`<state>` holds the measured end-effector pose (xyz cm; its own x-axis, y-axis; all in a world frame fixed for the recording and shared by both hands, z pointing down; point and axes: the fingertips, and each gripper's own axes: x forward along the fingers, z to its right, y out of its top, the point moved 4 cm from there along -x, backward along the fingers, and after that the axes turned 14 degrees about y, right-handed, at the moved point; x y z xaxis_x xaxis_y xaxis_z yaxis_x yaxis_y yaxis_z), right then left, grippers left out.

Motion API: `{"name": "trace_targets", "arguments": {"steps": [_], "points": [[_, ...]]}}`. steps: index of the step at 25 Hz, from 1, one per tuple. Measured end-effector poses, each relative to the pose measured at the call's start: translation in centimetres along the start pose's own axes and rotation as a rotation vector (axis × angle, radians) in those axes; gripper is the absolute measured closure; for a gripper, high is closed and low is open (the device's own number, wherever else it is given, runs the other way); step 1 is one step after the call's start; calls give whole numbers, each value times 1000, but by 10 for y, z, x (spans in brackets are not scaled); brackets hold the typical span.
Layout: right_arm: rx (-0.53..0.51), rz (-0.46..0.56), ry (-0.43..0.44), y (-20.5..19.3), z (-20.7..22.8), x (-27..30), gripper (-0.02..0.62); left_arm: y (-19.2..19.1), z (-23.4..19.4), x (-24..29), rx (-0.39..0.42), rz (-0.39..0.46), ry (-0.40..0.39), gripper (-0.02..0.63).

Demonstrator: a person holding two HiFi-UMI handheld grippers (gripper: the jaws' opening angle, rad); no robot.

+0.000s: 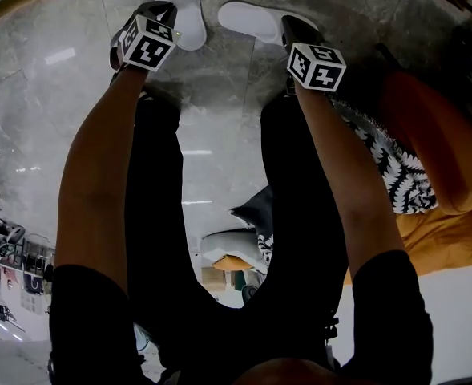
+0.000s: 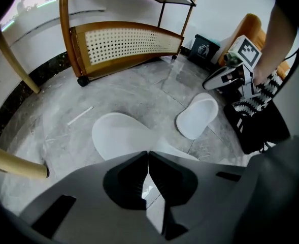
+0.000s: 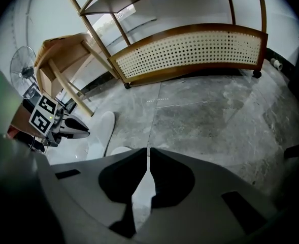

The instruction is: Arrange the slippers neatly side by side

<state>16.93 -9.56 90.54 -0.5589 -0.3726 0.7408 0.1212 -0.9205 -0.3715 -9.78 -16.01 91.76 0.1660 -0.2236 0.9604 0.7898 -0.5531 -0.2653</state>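
Observation:
Two white slippers lie on the grey marble floor. In the head view the left slipper (image 1: 179, 6) points away from me, and the right slipper (image 1: 252, 18) lies at an angle beside it. My left gripper (image 1: 143, 22) is shut on the left slipper (image 2: 116, 136) at its side edge, and the sole runs under both jaws. My right gripper (image 1: 288, 30) is shut on the near end of the right slipper (image 3: 120, 150), most of which is hidden beneath it. From the left gripper view I see the right slipper (image 2: 197, 116) below the right gripper (image 2: 212, 80).
A wooden shelf unit with a perforated rattan panel (image 2: 124, 44) stands on castors at the far side. An orange seat (image 1: 428, 143) with a black-and-white patterned cloth (image 1: 388, 167) is at my right. A wooden table leg (image 2: 17, 161) and a fan (image 3: 22, 70) are on the left.

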Motion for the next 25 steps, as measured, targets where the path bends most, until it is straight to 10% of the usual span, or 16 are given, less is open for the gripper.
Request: {"name": "trace_targets", "arguments": {"steps": [12, 16, 25], "points": [[-18, -24, 4, 2, -7, 9, 560, -9, -7, 6, 107, -33, 10, 580], [-30, -32, 11, 6, -11, 6, 560, -8, -13, -1, 36, -27, 15, 477], [-45, -52, 1, 22, -43, -31, 560, 8, -17, -75, -222, 84, 29, 529]]}}
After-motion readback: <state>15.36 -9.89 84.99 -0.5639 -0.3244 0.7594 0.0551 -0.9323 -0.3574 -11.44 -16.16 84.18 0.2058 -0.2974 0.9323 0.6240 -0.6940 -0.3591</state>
